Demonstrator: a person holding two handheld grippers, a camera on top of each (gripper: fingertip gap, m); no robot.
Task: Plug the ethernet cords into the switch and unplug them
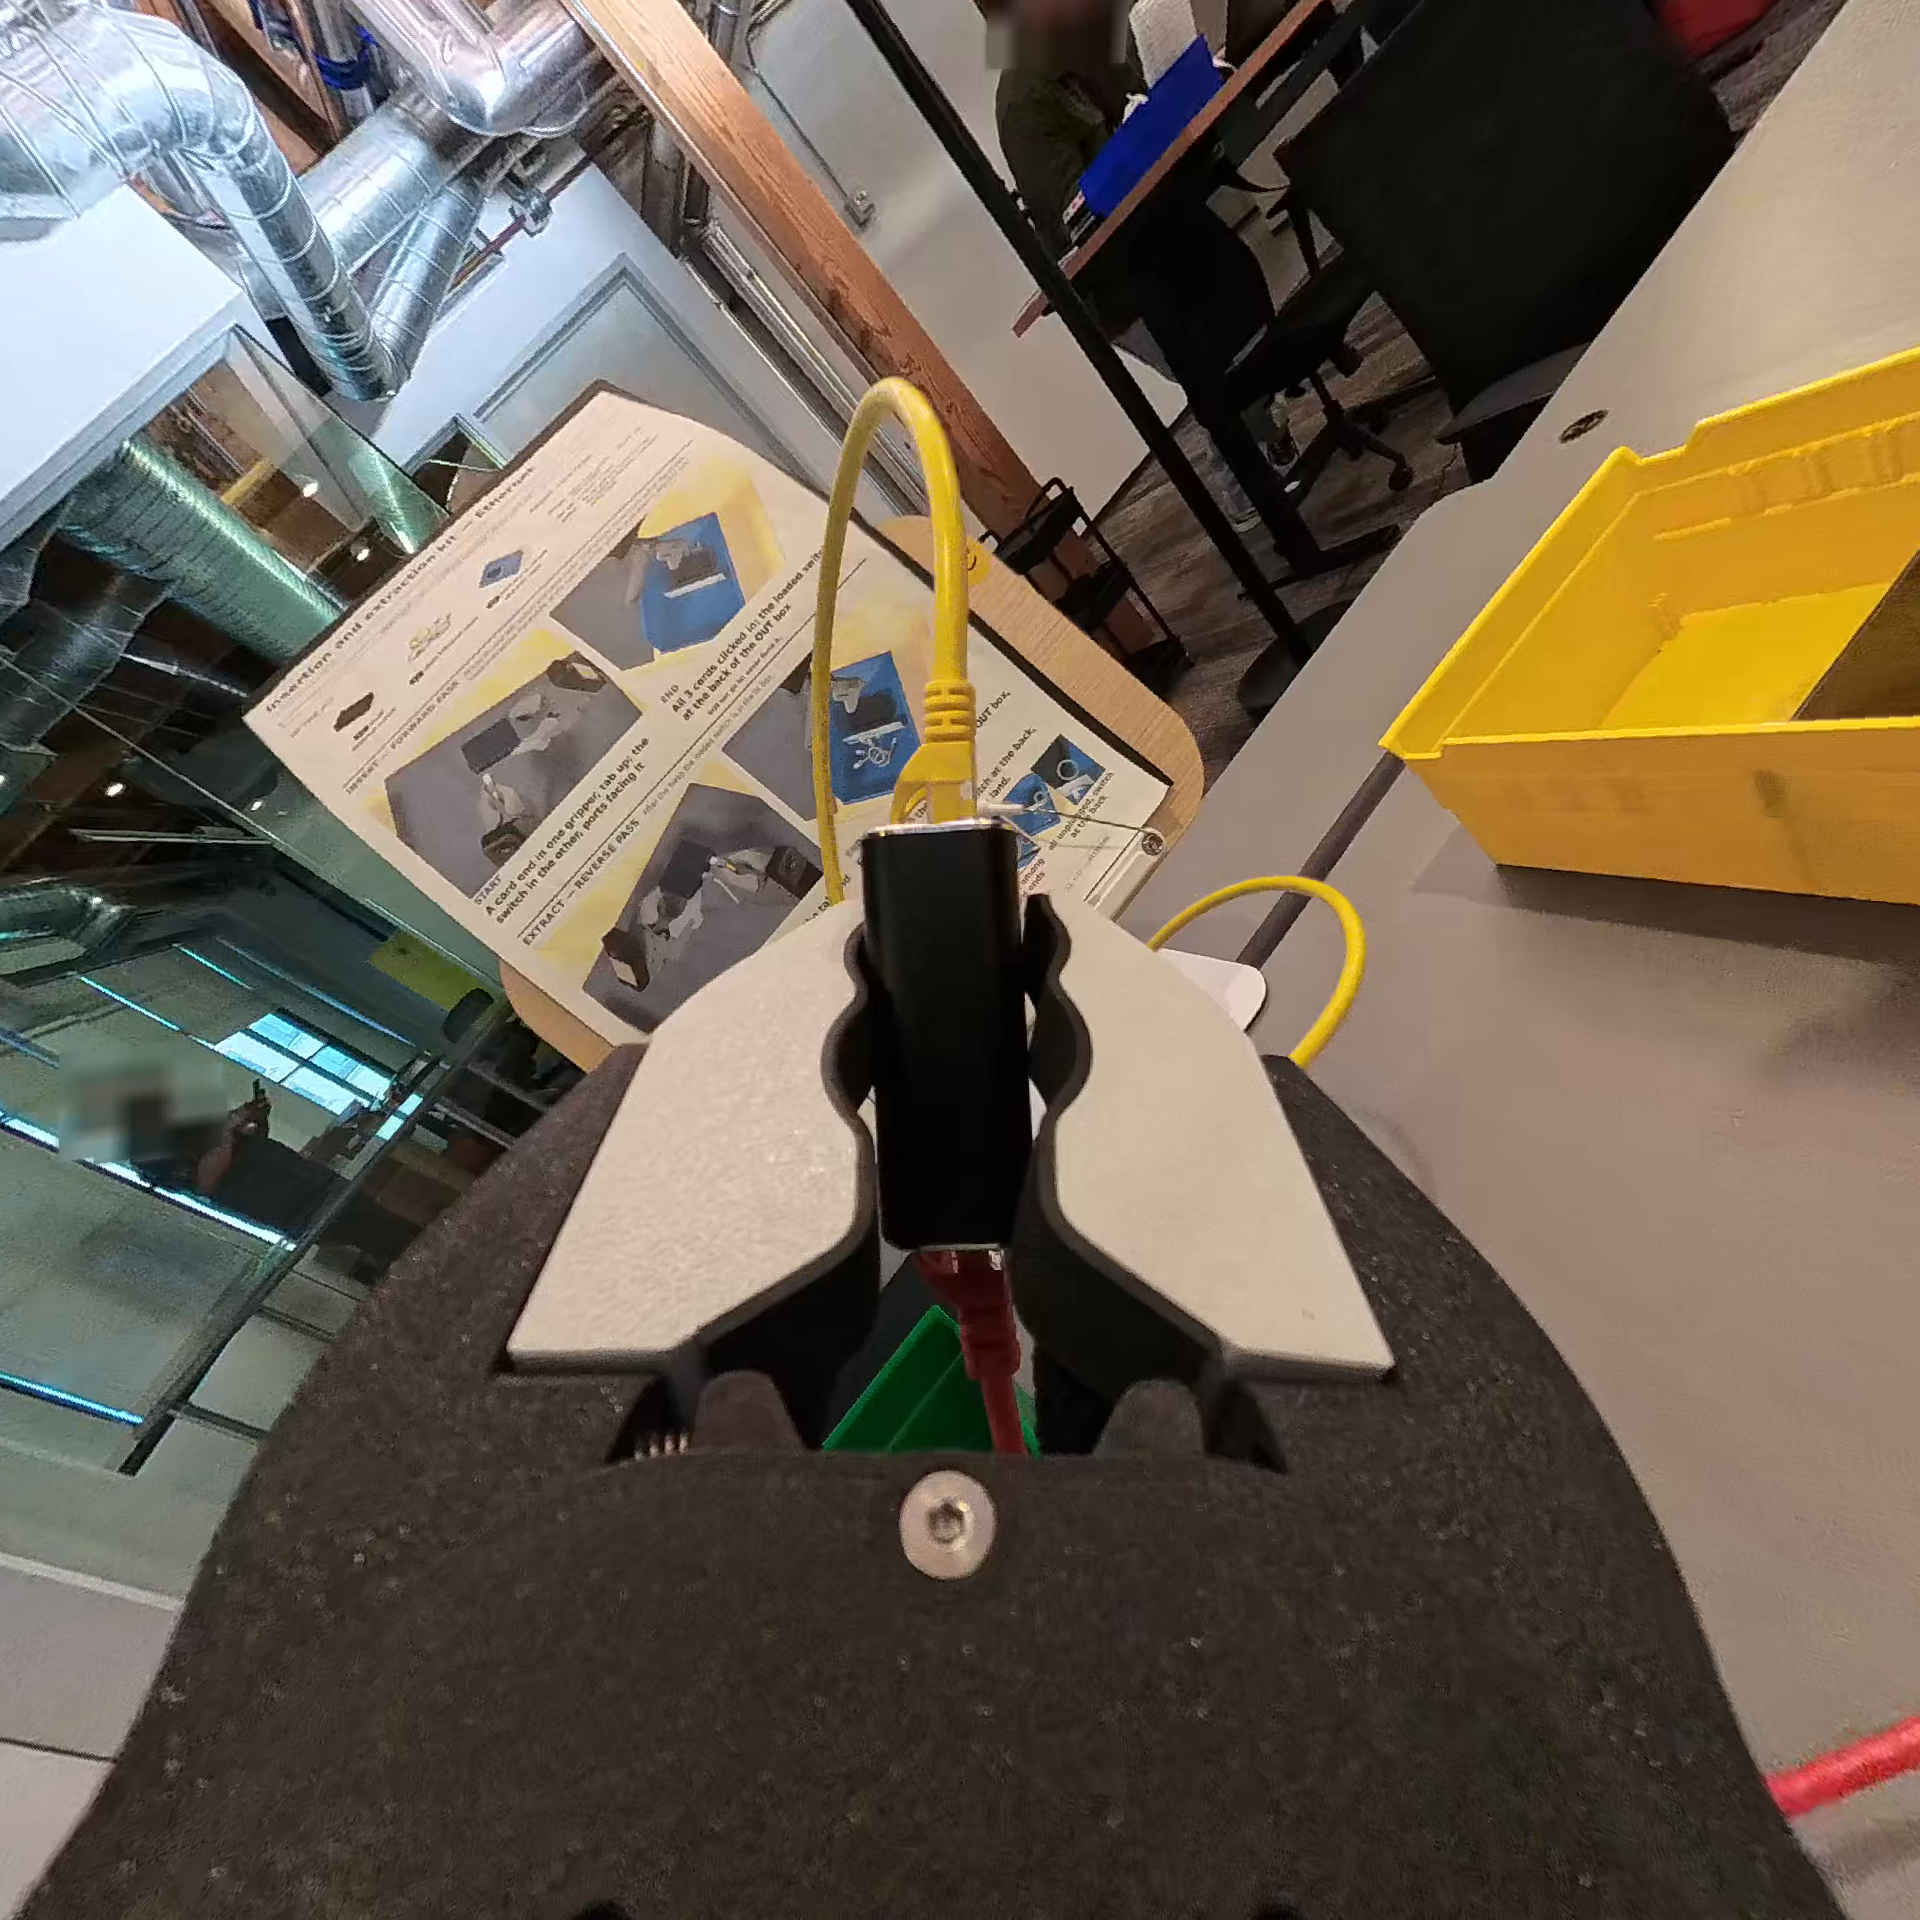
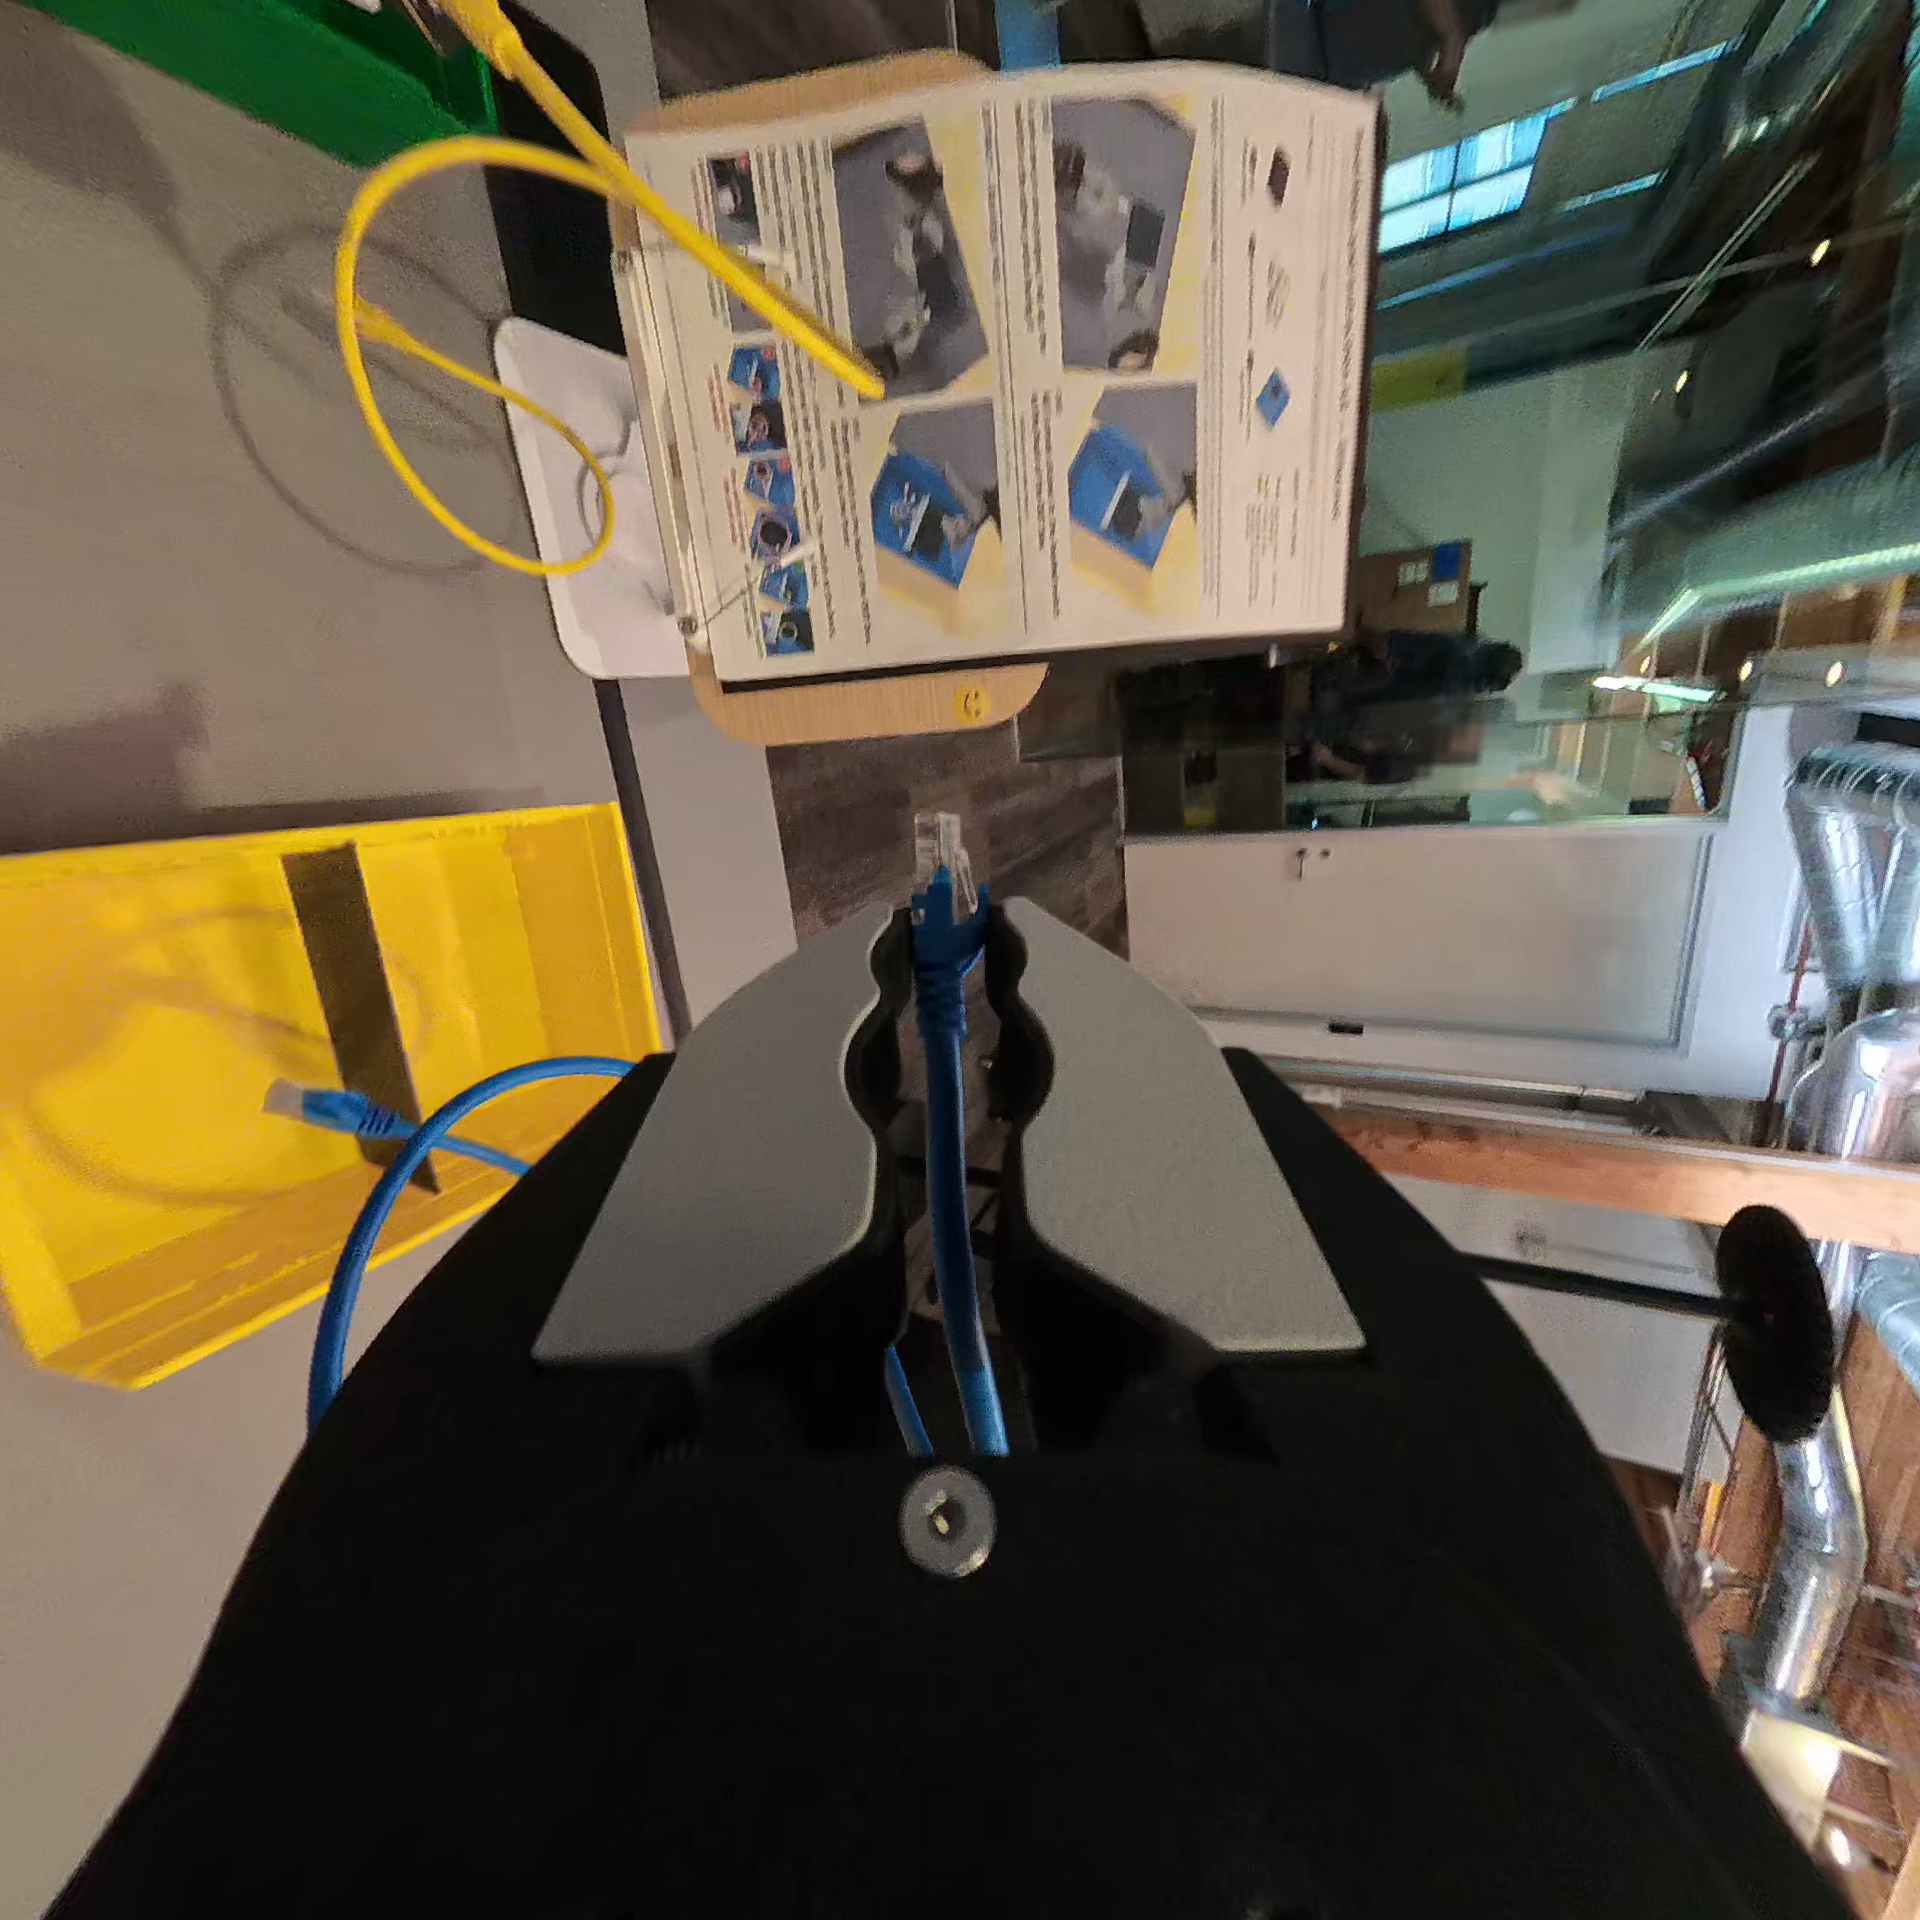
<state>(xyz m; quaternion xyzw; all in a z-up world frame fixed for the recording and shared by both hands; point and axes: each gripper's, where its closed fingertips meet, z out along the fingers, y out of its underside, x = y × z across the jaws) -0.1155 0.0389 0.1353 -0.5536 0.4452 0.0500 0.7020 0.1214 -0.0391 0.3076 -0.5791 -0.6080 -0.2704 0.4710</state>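
My left gripper [image 1: 943,935] is shut on a small black switch [image 1: 943,1039] held up off the table. A yellow ethernet cord [image 1: 948,717] is plugged into its far end and loops up and back down. A red cord [image 1: 982,1340] is plugged into its near end. My right gripper [image 2: 943,920] is shut on a blue ethernet cord [image 2: 940,1039] just behind its clear plug [image 2: 940,842], which sticks out past the fingertips. The blue cord's other plug [image 2: 322,1103] hangs over the yellow bin. The yellow cord [image 2: 457,343] also loops in the right wrist view.
A yellow bin [image 1: 1704,727] sits on the grey table [image 1: 1610,1143]; it also shows in the right wrist view [image 2: 208,1039]. A green bin [image 2: 260,73] is at the far side. An instruction sheet on a wooden stand [image 1: 665,727] stands at the table edge. A person sits at a desk behind.
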